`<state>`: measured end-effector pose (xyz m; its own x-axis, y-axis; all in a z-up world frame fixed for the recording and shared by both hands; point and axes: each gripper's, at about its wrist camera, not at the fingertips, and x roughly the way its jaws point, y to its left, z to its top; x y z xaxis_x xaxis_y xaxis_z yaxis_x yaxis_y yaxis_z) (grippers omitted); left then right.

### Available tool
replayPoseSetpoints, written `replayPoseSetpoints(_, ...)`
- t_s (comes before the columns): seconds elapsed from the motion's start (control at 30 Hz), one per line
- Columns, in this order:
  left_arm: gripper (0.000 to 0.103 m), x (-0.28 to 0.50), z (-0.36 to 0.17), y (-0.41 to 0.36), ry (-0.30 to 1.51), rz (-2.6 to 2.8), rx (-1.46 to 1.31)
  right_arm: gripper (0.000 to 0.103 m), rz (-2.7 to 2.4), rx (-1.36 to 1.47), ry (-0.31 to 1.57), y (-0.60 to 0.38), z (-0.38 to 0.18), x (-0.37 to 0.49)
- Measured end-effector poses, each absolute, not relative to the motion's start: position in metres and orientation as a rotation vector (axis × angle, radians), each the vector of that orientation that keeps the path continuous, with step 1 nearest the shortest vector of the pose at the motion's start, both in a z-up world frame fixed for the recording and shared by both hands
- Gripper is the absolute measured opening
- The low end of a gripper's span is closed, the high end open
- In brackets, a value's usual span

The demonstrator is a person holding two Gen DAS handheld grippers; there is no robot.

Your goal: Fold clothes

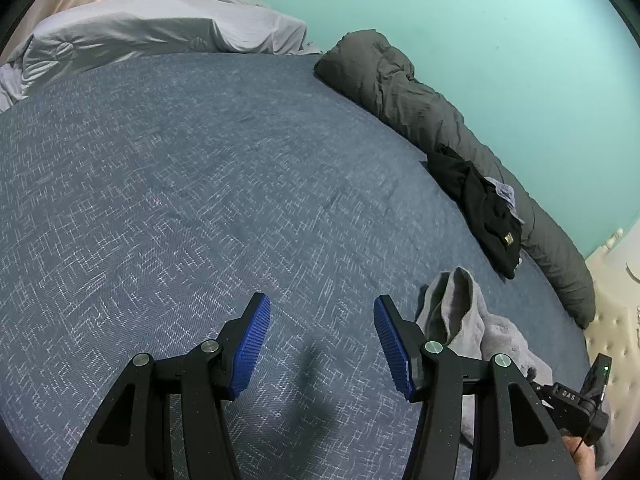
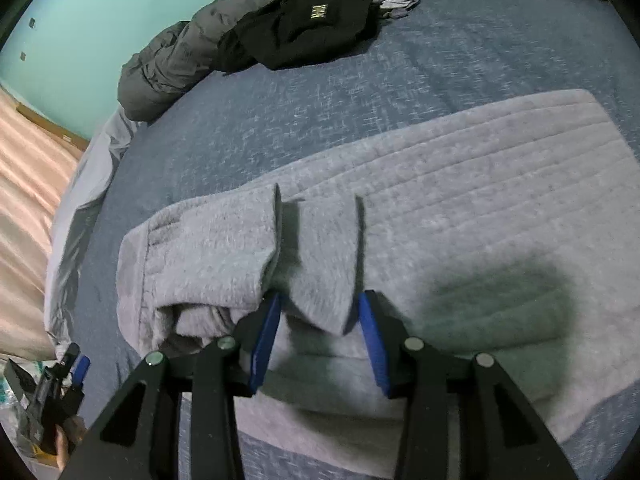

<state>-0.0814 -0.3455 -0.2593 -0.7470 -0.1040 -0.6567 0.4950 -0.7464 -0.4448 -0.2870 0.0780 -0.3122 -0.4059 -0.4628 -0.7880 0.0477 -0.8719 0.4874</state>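
In the right wrist view a pale grey fleece garment (image 2: 460, 208) lies spread on the blue bedspread (image 2: 320, 92), with its left part folded into a thick bundle (image 2: 208, 256). My right gripper (image 2: 320, 312) is open just above it. A narrow flap of the fleece (image 2: 320, 264) lies between its blue pads (image 2: 266, 344). In the left wrist view my left gripper (image 1: 322, 320) is open and empty over bare bedspread (image 1: 200, 200). A crumpled end of the grey garment (image 1: 460, 312) sits just right of its right finger.
A black garment (image 1: 488, 208) (image 2: 304, 28) with a small gold label rests against a rolled dark grey duvet (image 1: 420, 96) (image 2: 172, 60) along the turquoise wall. Light grey pillows (image 1: 152, 24) lie at the head. A padded cream surface (image 1: 616, 300) stands at the right.
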Motion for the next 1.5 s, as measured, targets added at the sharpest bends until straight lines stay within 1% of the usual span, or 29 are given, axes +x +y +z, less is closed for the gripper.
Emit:
replayPoseSetpoints(0.2, 0.058, -0.082, -0.261, -0.345, 0.873, -2.500, 0.900, 0.041, -2.258, 1.450, -0.622, 0.063, -0.315, -0.297)
replayPoseSetpoints(0.27, 0.058, -0.082, -0.261, -0.346, 0.864, -2.496, 0.904, 0.035, -2.249, 1.429, -0.622, 0.058, -0.314, -0.300)
replayPoseSetpoints(0.3, 0.058, -0.082, -0.262, -0.346, 0.858, -2.492, 0.907, 0.029, -2.242, 1.409, -0.618, 0.054, -0.311, -0.301)
replayPoseSetpoints(0.33, 0.058, -0.083, -0.262, -0.347, 0.854, -2.488, 0.911, 0.028, -2.234, 1.387, -0.614, 0.050, -0.307, -0.301)
replayPoseSetpoints(0.53, 0.058, -0.083, -0.267, -0.347, 0.855, -2.479, 0.937, 0.027, -2.152, 1.273, -0.471, -0.001, -0.278, -0.300)
replayPoseSetpoints(0.73, 0.058, -0.084, -0.269, -0.345, 0.852, -2.486, 0.951, 0.027, -1.976, 1.234, -0.323, -0.067, -0.267, -0.285)
replayPoseSetpoints(0.87, 0.058, -0.085, -0.268, -0.344, 0.856, -2.501, 0.958, 0.027, -2.004, 1.177, -0.351, -0.059, -0.253, -0.279)
replayPoseSetpoints(1.0, 0.058, -0.094, -0.268, -0.333, 0.870, -2.536, 0.982, 0.027, -2.116, 1.196, -0.337, -0.015, -0.249, -0.276)
replayPoseSetpoints(1.07, 0.058, -0.101, -0.268, -0.323, 0.853, -2.567, 1.006, 0.031, -2.178, 1.213, -0.330, 0.017, -0.251, -0.271)
replayPoseSetpoints(1.13, 0.059, -0.105, -0.267, -0.315, 0.833, -2.592, 1.023, 0.044, -2.240, 1.229, -0.322, 0.049, -0.253, -0.266)
replayPoseSetpoints(1.17, 0.061, -0.107, -0.267, -0.311, 0.828, -2.603, 1.032, 0.048, -2.270, 1.237, -0.318, 0.066, -0.254, -0.264)
replayPoseSetpoints(1.2, 0.062, -0.110, -0.267, -0.309, 0.826, -2.611, 1.039, 0.056, -2.301, 1.245, -0.314, 0.082, -0.255, -0.261)
replayPoseSetpoints(1.23, 0.063, -0.111, -0.268, -0.307, 0.826, -2.615, 1.044, 0.059, -2.332, 1.253, -0.310, 0.098, -0.256, -0.259)
replayPoseSetpoints(1.33, 0.063, -0.118, -0.268, -0.297, 0.803, -2.627, 1.064, 0.060, -2.425, 1.276, -0.296, 0.146, -0.259, -0.251)
replayPoseSetpoints(1.5, 0.063, -0.129, -0.268, -0.284, 0.777, -2.637, 1.081, 0.062, -2.570, 1.387, -0.382, 0.242, -0.272, -0.239)
